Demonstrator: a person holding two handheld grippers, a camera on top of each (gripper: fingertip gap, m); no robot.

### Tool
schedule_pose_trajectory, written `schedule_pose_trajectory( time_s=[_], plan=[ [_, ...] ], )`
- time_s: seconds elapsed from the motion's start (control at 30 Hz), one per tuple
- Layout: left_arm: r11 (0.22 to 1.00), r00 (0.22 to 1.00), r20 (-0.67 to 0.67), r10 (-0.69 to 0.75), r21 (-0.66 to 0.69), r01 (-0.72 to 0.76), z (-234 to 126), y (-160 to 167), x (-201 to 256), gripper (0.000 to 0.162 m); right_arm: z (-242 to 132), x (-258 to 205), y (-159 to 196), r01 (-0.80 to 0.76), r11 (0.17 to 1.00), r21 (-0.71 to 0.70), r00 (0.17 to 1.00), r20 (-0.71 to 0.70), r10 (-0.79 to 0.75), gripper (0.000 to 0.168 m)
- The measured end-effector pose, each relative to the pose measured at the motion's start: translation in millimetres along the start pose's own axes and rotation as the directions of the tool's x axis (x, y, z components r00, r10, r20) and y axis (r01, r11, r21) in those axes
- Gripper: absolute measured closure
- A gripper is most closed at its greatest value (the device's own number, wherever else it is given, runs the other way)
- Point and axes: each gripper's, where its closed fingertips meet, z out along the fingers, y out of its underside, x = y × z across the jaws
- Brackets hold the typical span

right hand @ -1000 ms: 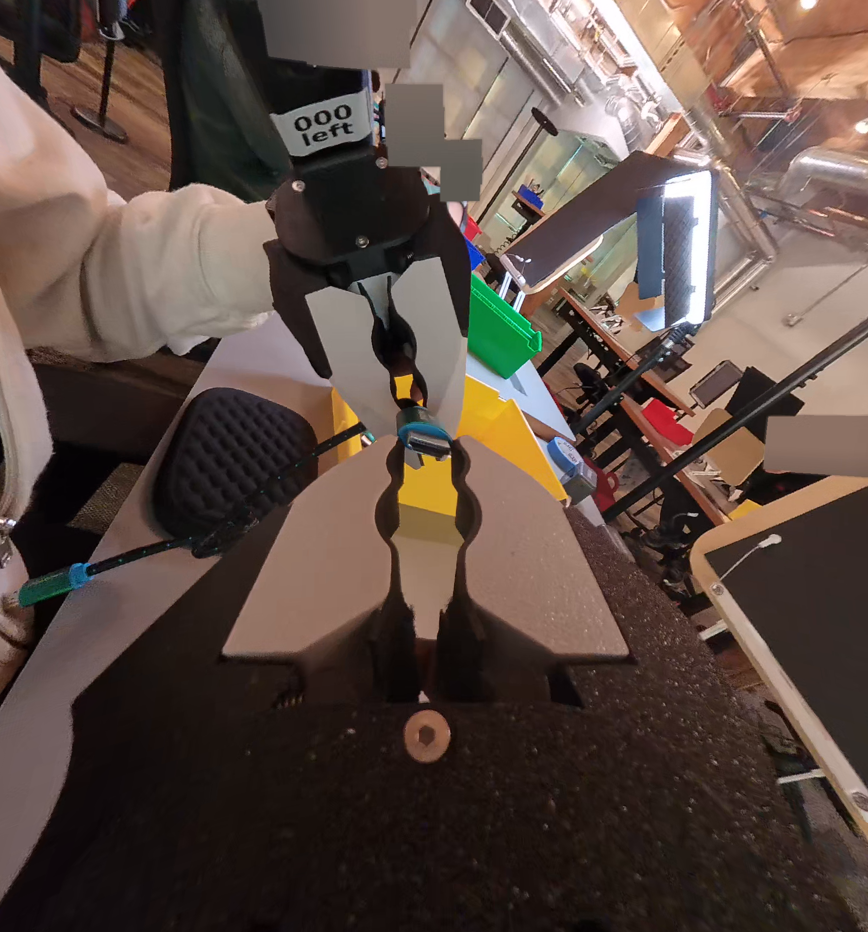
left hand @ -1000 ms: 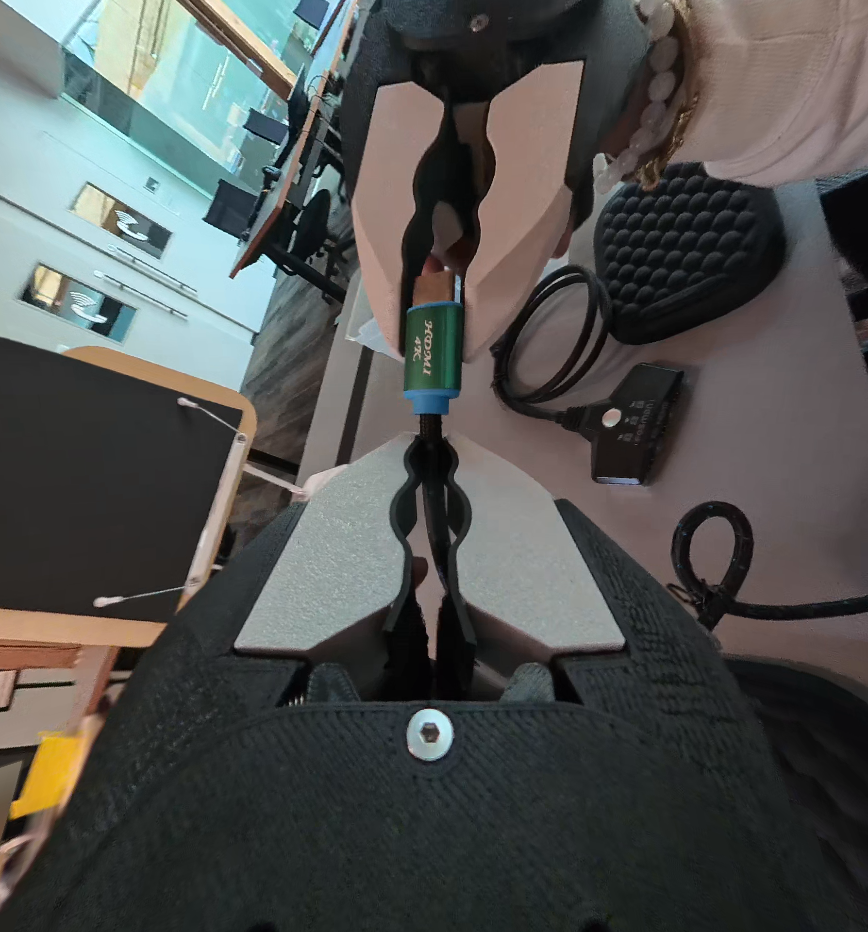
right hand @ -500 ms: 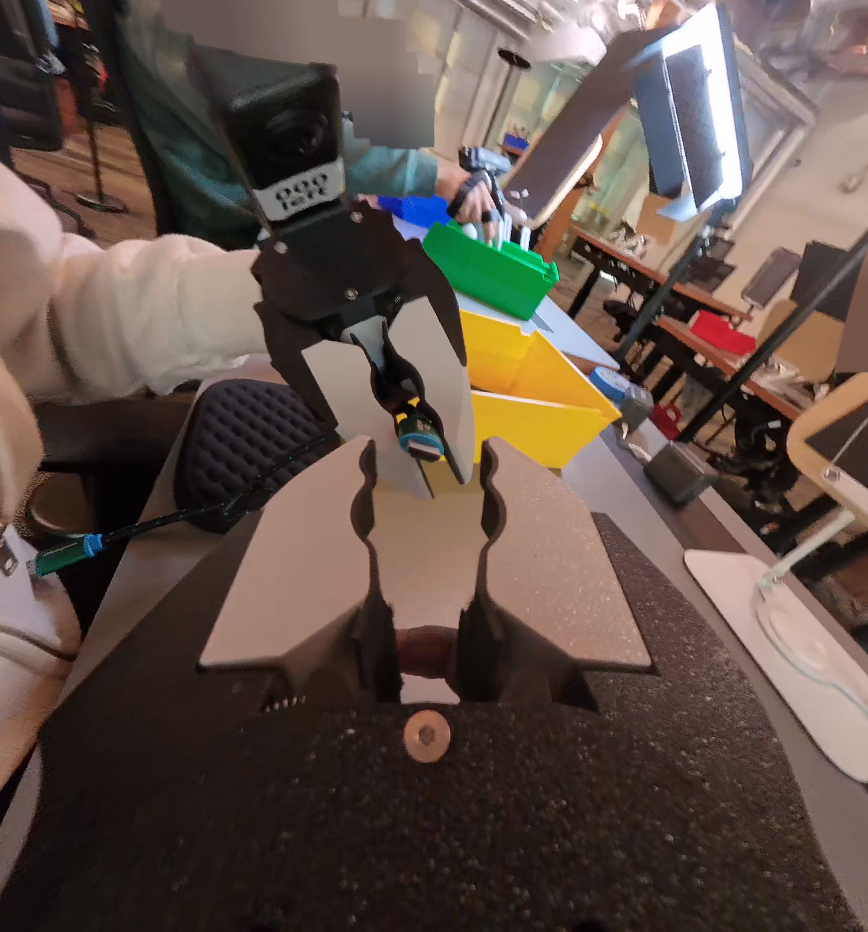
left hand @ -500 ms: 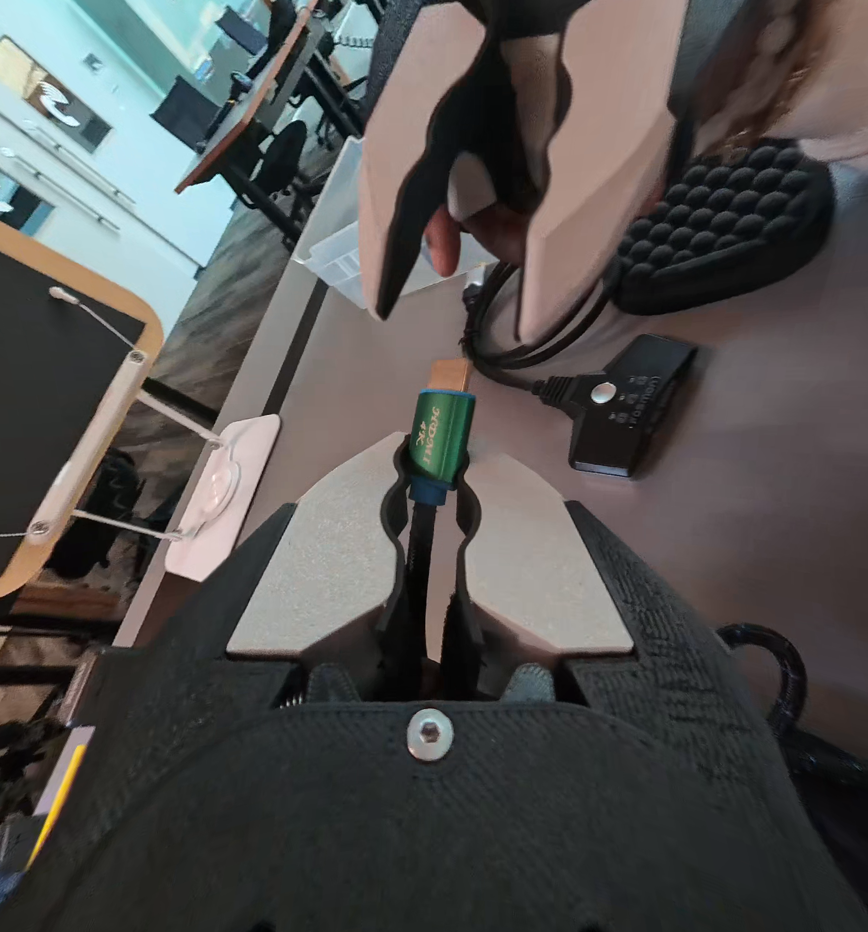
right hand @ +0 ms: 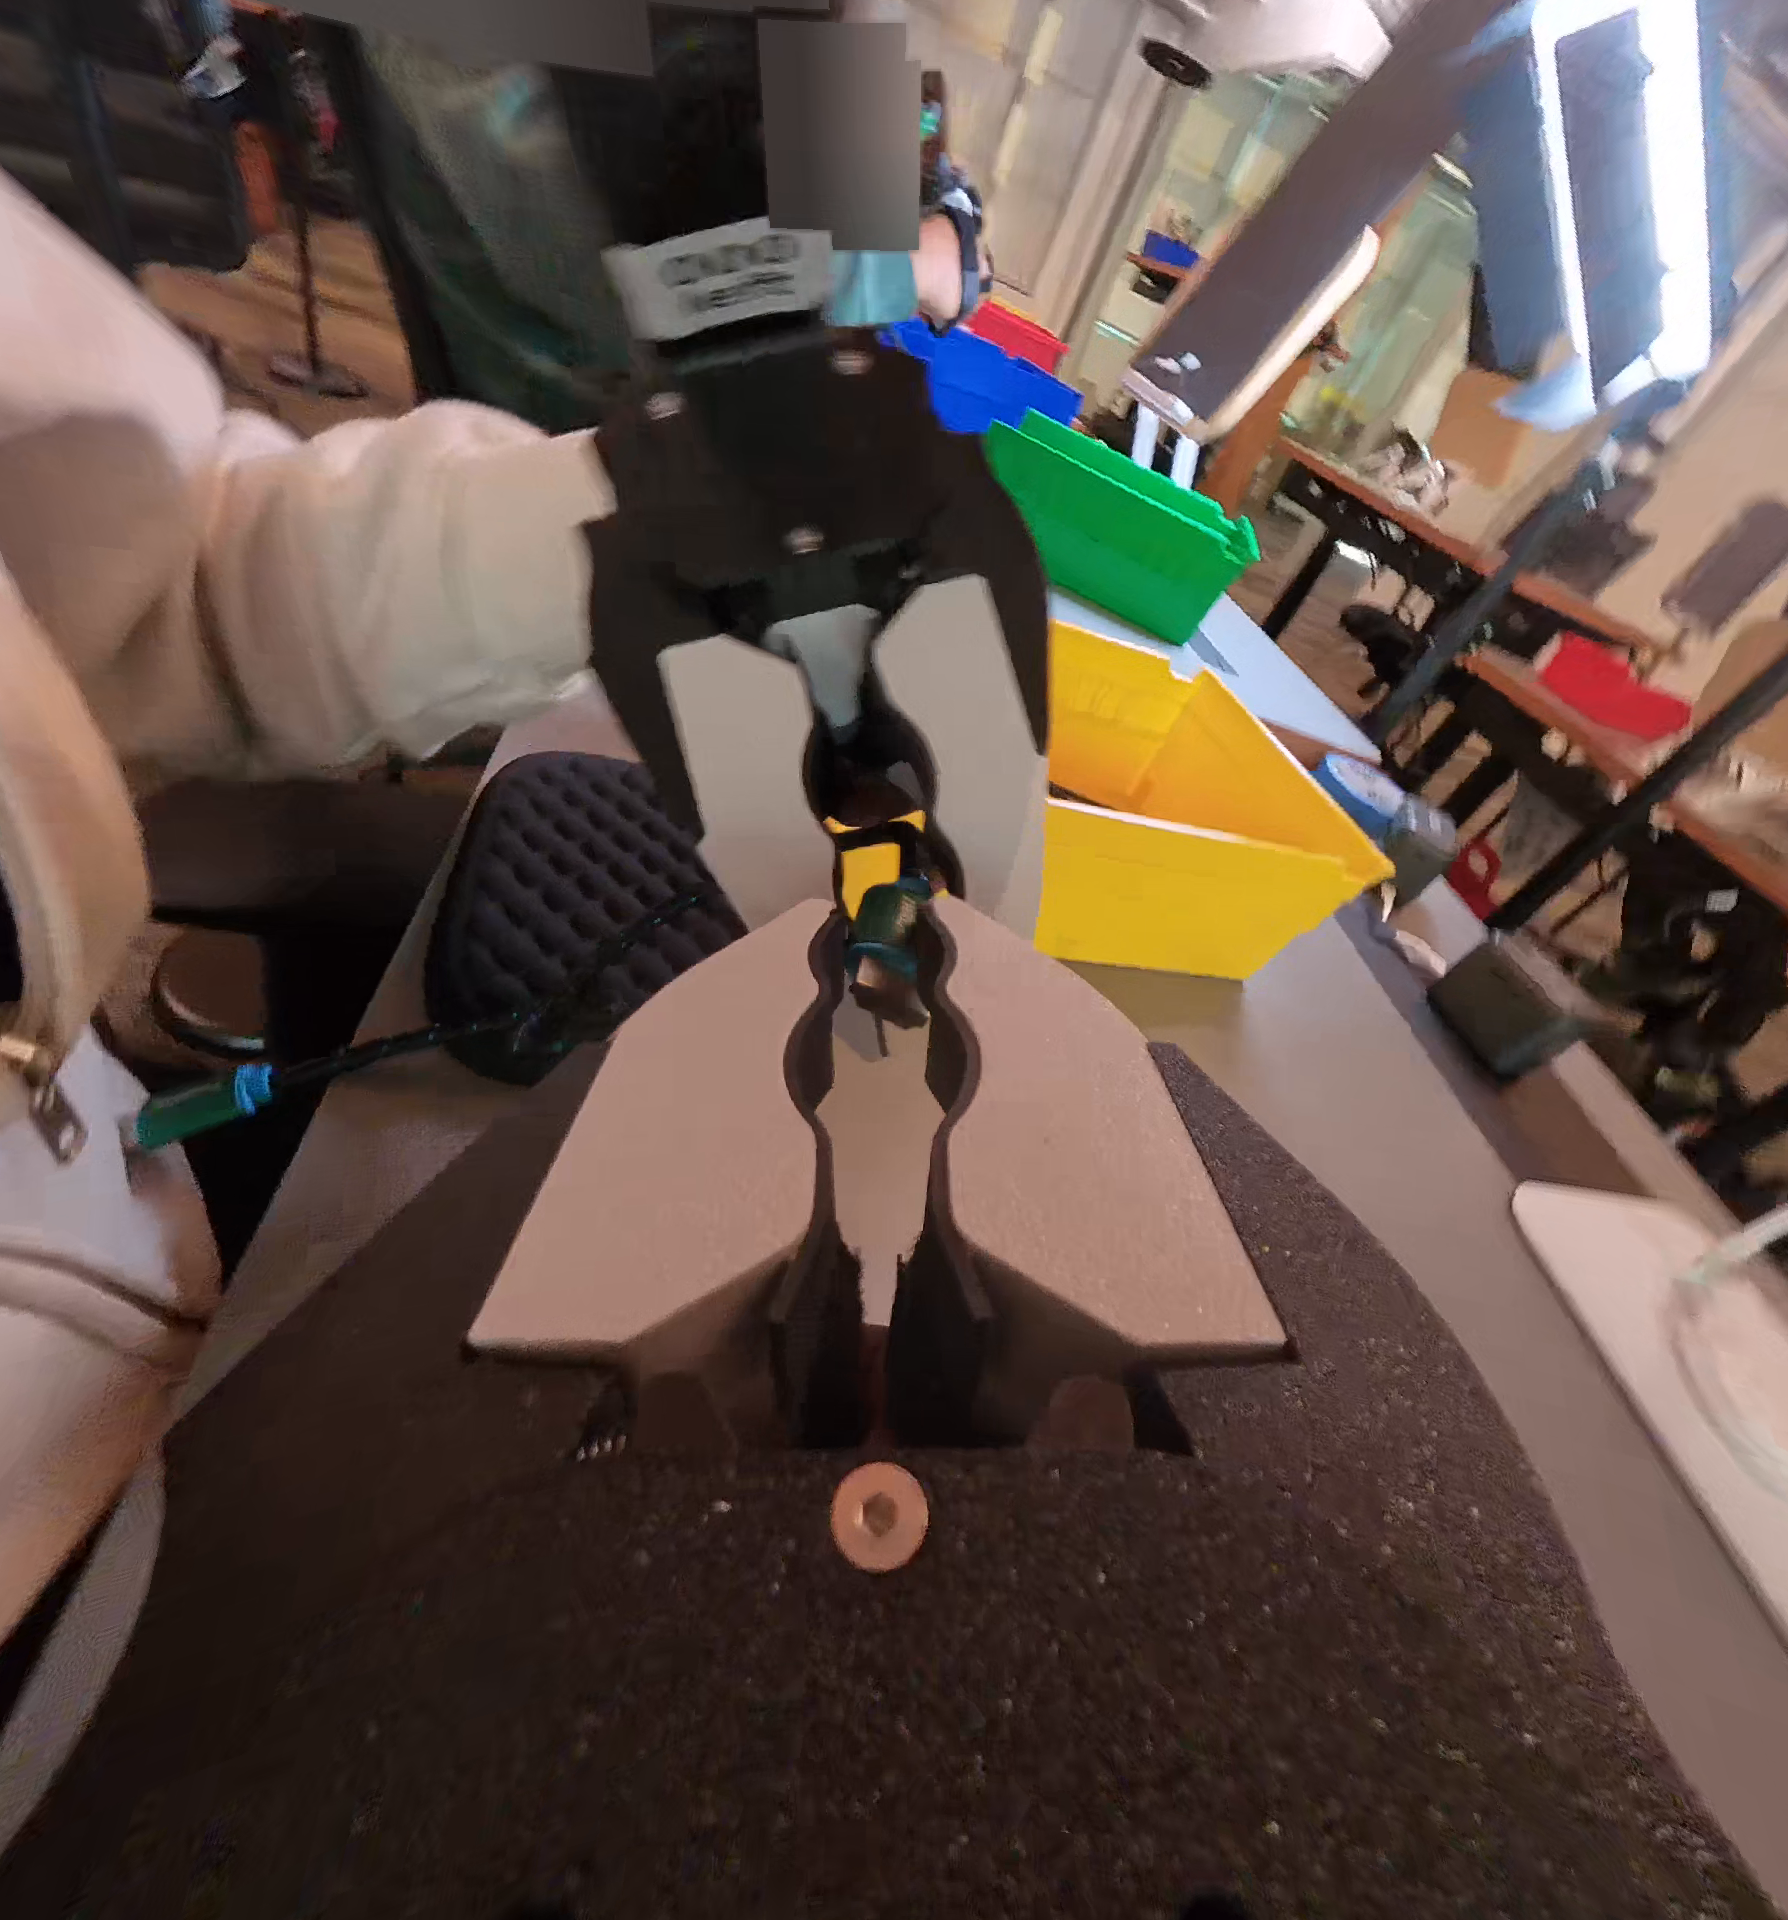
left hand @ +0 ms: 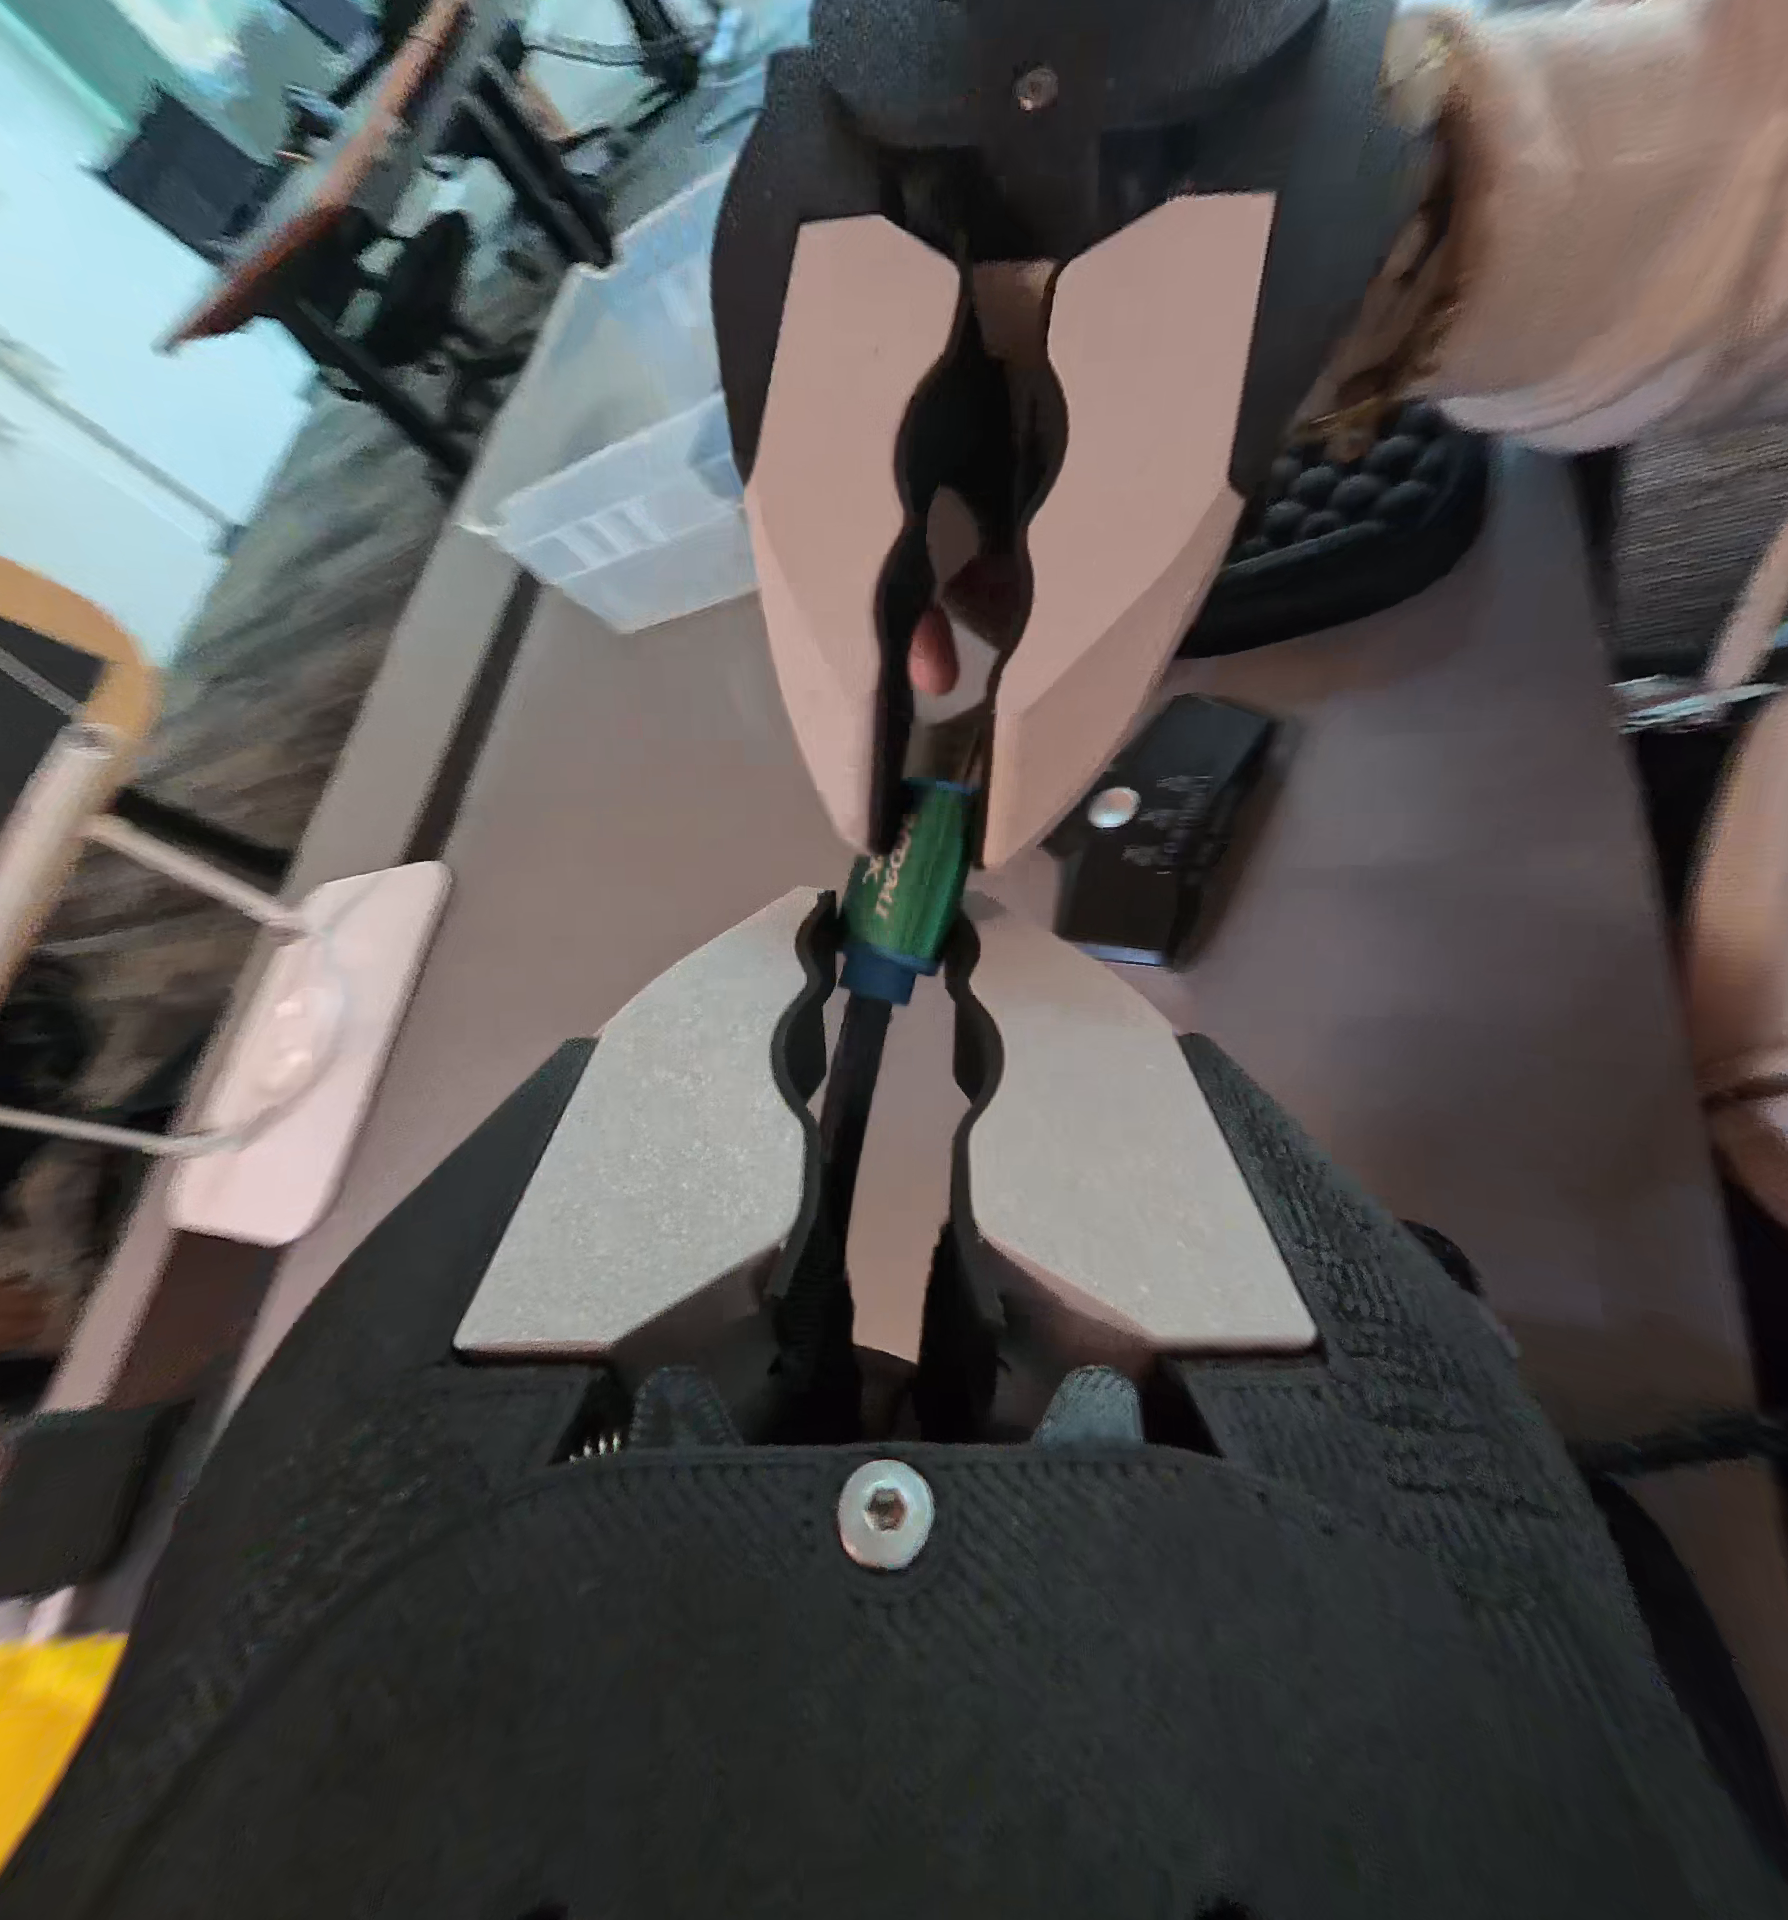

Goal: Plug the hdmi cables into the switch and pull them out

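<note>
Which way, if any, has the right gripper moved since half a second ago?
Yes: the right gripper has closed in onto the green plug, its jaws now level with the black switch.

I'm looking across a grey table [right hand: 1316, 1039] into an open workshop, with yellow bins [right hand: 1196, 821] and a green bin [right hand: 1118, 530] stacked along its far side. Behind them stand wooden desks [right hand: 1409, 509] on black legs and a bright light panel [right hand: 1638, 197] (glaring white); the left view shows wood-grain floor [left hand: 277, 582] and pale walls [left hand: 59, 312].
</note>
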Motion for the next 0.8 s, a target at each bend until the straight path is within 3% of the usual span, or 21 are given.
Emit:
schedule_pose_trajectory(
  time_s=[0.03,0.13,0.23,0.33,0.43,0.5,0.8],
  plan=[
    [0.999,0.998,-0.058,-0.030,0.014,0.030,-3,-1,4,0.140,-1,-5,-2,0.055,0.998,0.016,0.998,0.023,-0.056,0.165],
    [0.997,0.983,-0.164,-0.077,0.012,0.080,-11,-1,7,0.141,-2,-10,-7,0.079,0.996,0.048,0.995,0.063,-0.082,0.168],
    [0.996,0.989,-0.127,-0.078,-0.039,0.074,-12,5,0,0.142,-3,4,-7,0.011,0.999,0.049,1.000,-0.007,-0.011,0.157],
    [0.995,0.996,-0.063,-0.055,-0.082,0.050,-9,10,-2,0.142,0,11,-3,-0.180,0.984,0.021,0.983,-0.031,0.180,0.137],
    [0.996,0.999,-0.028,-0.037,-0.087,0.034,-9,7,-1,0.142,7,8,11,-0.238,0.967,-0.095,0.971,-0.046,0.234,0.134],
    [0.993,0.999,-0.025,-0.024,-0.119,0.021,-10,10,0,0.142,10,5,15,-0.239,0.961,-0.143,0.971,-0.032,0.237,0.147],
    [0.975,0.967,-0.221,-0.127,-0.207,0.081,-24,11,19,0.140,14,-11,12,0.123,0.971,-0.204,0.991,0.081,-0.109,0.148]
  ],
)
